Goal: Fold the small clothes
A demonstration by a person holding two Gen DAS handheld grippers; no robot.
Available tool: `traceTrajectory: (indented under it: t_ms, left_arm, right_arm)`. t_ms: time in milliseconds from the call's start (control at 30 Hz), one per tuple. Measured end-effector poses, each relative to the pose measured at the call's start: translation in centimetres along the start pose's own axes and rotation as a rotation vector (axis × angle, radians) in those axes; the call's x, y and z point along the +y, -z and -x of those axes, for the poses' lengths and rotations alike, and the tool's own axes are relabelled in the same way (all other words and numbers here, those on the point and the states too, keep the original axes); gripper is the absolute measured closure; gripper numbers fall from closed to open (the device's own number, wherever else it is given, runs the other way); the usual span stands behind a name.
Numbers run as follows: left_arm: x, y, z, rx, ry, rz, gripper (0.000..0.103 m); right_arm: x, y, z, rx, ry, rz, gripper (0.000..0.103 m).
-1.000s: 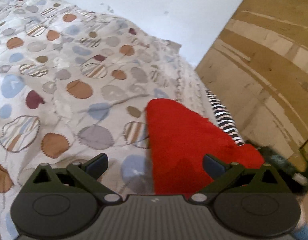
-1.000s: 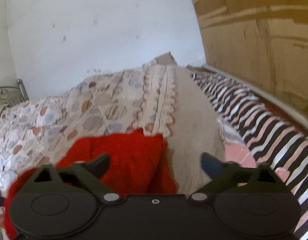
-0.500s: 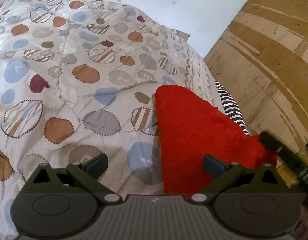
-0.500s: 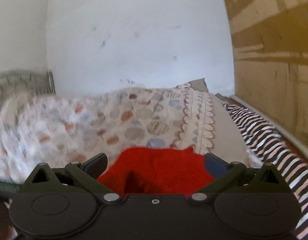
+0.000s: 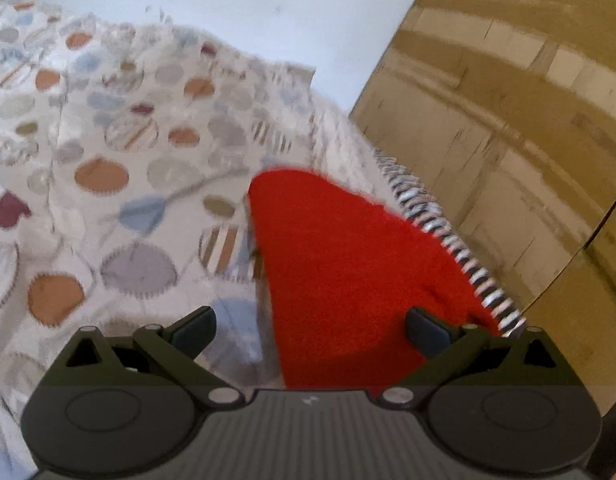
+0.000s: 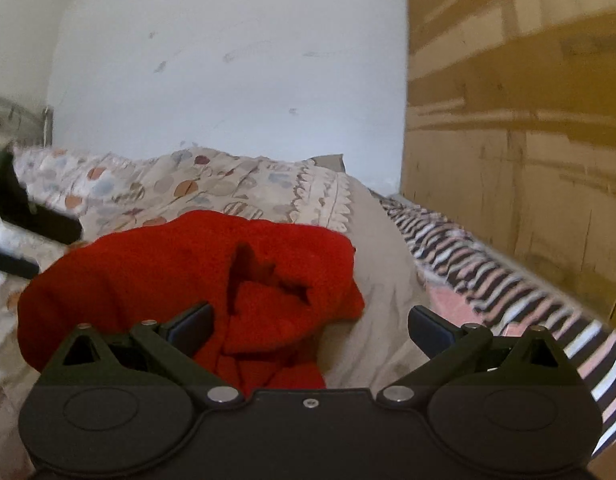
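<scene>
A small red fleece garment (image 5: 348, 264) lies on the patterned bedspread (image 5: 107, 184) near the bed's right edge. In the right wrist view the garment (image 6: 179, 272) is bunched, with a dark opening near its middle. My left gripper (image 5: 310, 330) is open and empty, held above the garment's near end. My right gripper (image 6: 310, 330) is open and empty, just in front of the garment's right part. Neither gripper holds cloth.
A striped sheet (image 6: 488, 264) runs along the bed's right side below a brown cardboard-like wall (image 6: 516, 140). A white wall (image 6: 227, 72) stands behind the bed. A metal bed frame (image 6: 11, 120) and a dark object (image 6: 11, 216) show at the left.
Both cameras have shifted. The right gripper has swung, so the garment now shows larger and more to its left. The dark gripper at the left view's right edge is gone.
</scene>
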State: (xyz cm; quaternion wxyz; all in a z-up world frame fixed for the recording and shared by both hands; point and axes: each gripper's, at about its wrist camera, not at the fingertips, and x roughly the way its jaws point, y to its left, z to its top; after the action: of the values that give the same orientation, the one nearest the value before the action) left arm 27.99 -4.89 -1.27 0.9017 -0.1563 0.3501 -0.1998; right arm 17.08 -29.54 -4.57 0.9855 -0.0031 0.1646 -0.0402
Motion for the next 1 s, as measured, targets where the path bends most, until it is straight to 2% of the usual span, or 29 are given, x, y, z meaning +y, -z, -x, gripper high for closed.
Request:
traceTrajectory:
  t_ms: [100, 167, 300, 367, 467, 600, 633, 700, 733, 800, 867, 1000]
  left_arm:
    - [1.1, 0.9, -0.1, -0.017, 0.034, 0.052, 0.000]
    - [1.9, 1.3, -0.2, -0.014, 0.040, 0.069, 0.000]
    - [2.6, 1.7, -0.1, -0.022, 0.036, 0.076, 0.000]
    - [2.7, 1.8, 0.1, -0.029, 0.031, 0.073, 0.000]
    - [2.3, 1.9, 0.2, -0.039, 0.012, 0.064, 0.000]
    - [1.2, 2.2, 0.6, -0.076, -0.028, -0.014, 0.000]
    - [1.0, 2.3, 0.6, -0.080, -0.032, -0.030, 0.000]
    - [0.8, 2.3, 0.5, -0.076, -0.034, -0.043, 0.000]
    - [0.7, 2.3, 0.5, -0.074, -0.033, -0.043, 0.000]
    - [0.7, 2.4, 0.4, -0.073, -0.032, -0.045, 0.000]
    - [0.7, 2.5, 0.4, -0.075, -0.028, -0.046, 0.000]
    - [0.7, 2.8, 0.1, -0.074, -0.018, -0.034, 0.000]
  right_arm:
    - [-1.4, 0.5, 0.5, -0.003, -0.055, -0.115, 0.001]
    - [-2.9, 1.0, 1.5, -0.039, -0.105, -0.192, 0.000]
    - [-5.4, 0.9, 2.4, -0.081, -0.106, -0.280, 0.001]
    - [-6.8, 0.4, 1.5, -0.070, -0.155, -0.352, 0.003]
    - [-8.4, -0.2, -0.8, -0.057, -0.227, -0.466, 0.016]
    - [-9.2, -0.9, -4.2, -0.034, -0.309, -0.593, 0.045]
    - [-9.1, -1.1, -4.8, -0.016, -0.314, -0.596, 0.053]
    - [-8.5, -1.3, -6.3, 0.036, -0.336, -0.583, 0.062]
    - [-8.3, -1.2, -6.6, 0.043, -0.351, -0.584, 0.071]
    - [-7.7, -1.4, -6.9, 0.014, -0.364, -0.572, 0.080]
    - [-7.0, -2.4, -6.8, -0.020, -0.357, -0.509, 0.082]
    - [-5.2, -4.9, -6.2, -0.103, -0.398, -0.362, 0.083]
